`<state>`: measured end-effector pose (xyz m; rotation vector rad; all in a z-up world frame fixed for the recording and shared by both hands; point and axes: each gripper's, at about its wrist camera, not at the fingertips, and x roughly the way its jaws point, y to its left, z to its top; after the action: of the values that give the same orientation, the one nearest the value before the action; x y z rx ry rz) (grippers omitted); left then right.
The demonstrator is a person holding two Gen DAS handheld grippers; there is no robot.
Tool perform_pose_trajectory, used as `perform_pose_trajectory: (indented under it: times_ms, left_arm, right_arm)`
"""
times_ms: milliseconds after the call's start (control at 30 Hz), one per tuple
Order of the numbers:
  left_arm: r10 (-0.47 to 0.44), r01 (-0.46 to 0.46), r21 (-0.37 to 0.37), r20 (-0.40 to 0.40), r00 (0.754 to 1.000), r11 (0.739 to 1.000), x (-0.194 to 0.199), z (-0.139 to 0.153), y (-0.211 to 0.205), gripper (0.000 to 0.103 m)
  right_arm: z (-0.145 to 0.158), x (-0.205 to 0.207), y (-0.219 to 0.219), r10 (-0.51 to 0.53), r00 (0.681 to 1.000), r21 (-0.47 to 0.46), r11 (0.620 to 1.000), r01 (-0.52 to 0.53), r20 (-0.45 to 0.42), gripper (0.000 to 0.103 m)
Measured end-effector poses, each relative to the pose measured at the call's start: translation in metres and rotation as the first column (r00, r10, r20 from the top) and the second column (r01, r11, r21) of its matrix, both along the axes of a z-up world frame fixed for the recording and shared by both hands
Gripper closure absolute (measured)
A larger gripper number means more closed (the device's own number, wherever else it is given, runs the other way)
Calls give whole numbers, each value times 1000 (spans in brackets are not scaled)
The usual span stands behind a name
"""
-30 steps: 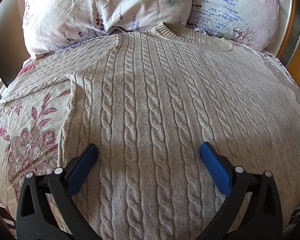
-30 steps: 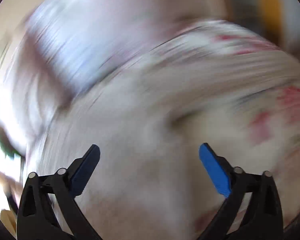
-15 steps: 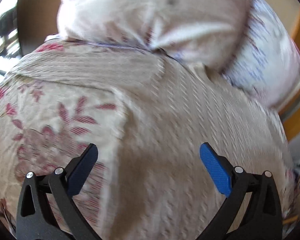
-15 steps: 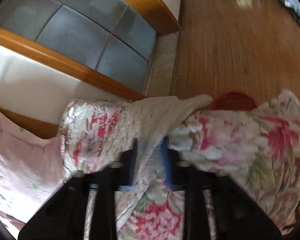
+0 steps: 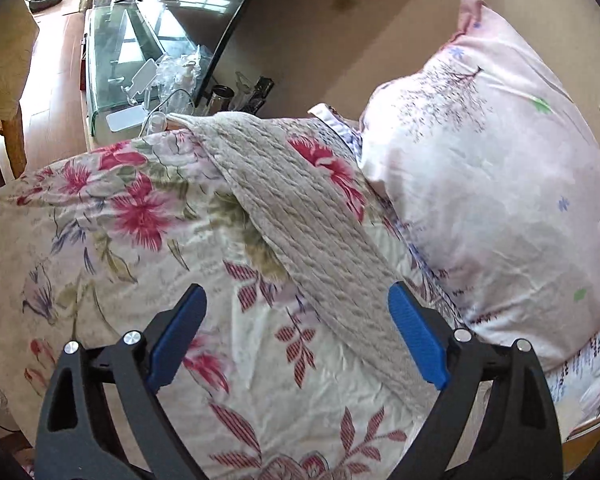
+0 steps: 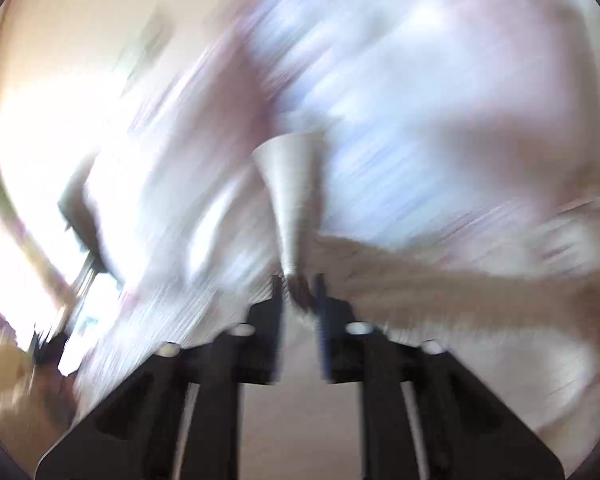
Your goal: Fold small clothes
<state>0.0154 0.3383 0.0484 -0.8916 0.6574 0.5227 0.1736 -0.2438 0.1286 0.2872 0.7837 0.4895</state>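
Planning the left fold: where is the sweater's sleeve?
In the left wrist view the sleeve lies diagonally across the floral bedspread, left of the pink pillow.

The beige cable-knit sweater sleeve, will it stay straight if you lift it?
Probably not. The beige cable-knit sweater sleeve drapes over the floral quilt, following its bumps, so it looks floppy. The thick knit may weigh a bit. The open left gripper would likely grip it easily.

Sweater sleeve rough cable-knit; bedspread glossy floral cloth; pillow probably smooth cotton.
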Motion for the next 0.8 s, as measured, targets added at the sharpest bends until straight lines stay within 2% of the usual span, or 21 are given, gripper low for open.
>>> perform_pose_trajectory:
  times_ms: [33,100,133,200,300,367,400,467,600,633,667,700,733,767,800]
  left_arm:
    - [18,-18,-22,7,1000,1000,3,-3,9,12]
    - [51,-49,-71,23,998,996,6,-8,24,14]
    - [68,-65,-94,29,997,993,10,-12,31,15]
    - [95,-91,-126,30,995,988,16,-18,42,19]
    - [132,-124,-172,38,991,977,25,-26,60,27]
    - [170,-157,-212,45,984,965,27,-31,71,32]
    - [200,-180,-242,57,978,953,26,-34,77,36]
    - [258,-223,-302,81,963,927,22,-39,86,37]
    - [313,-254,-373,104,944,892,25,-40,100,54]
    - [317,-259,-372,104,943,891,27,-40,103,56]
    - [310,-259,-362,91,946,896,31,-39,105,63]
    - [294,-252,-347,72,953,903,35,-38,106,82]
    - [276,-241,-328,62,959,913,39,-35,105,94]
    - [254,-225,-295,63,965,929,43,-28,102,96]
    - [215,-195,-224,70,974,955,48,-15,94,96]
  right_arm:
    - [-15,-6,40,100,993,-27,994,-102,-69,56]
    - [-34,-27,82,211,968,-2,977,-213,-137,53]
    - [-36,-34,87,233,960,13,972,-234,-154,45]
    - [-43,-44,89,260,949,-8,964,-266,-181,37]
    - [-48,-41,70,213,954,-65,971,-231,-210,36]
    - [-57,-35,38,129,959,-61,987,-149,-251,31]
    - [-63,-32,33,92,959,-62,992,-113,-267,30]
    - [-69,-31,7,25,954,-72,996,-49,-298,30]
    - [-76,-51,-15,-29,947,-106,994,-6,-319,30]
    - [-78,-53,-19,-39,945,-115,993,1,-324,30]
    - [-80,-54,-22,-49,943,-119,993,10,-328,30]
    - [-79,-56,-24,-55,942,-121,993,16,-331,30]
    - [-80,-57,-28,-66,940,-123,992,26,-335,30]
    - [-81,-58,-27,-71,939,-124,992,30,-336,30]
    - [-81,-59,-30,-76,939,-124,992,36,-336,30]
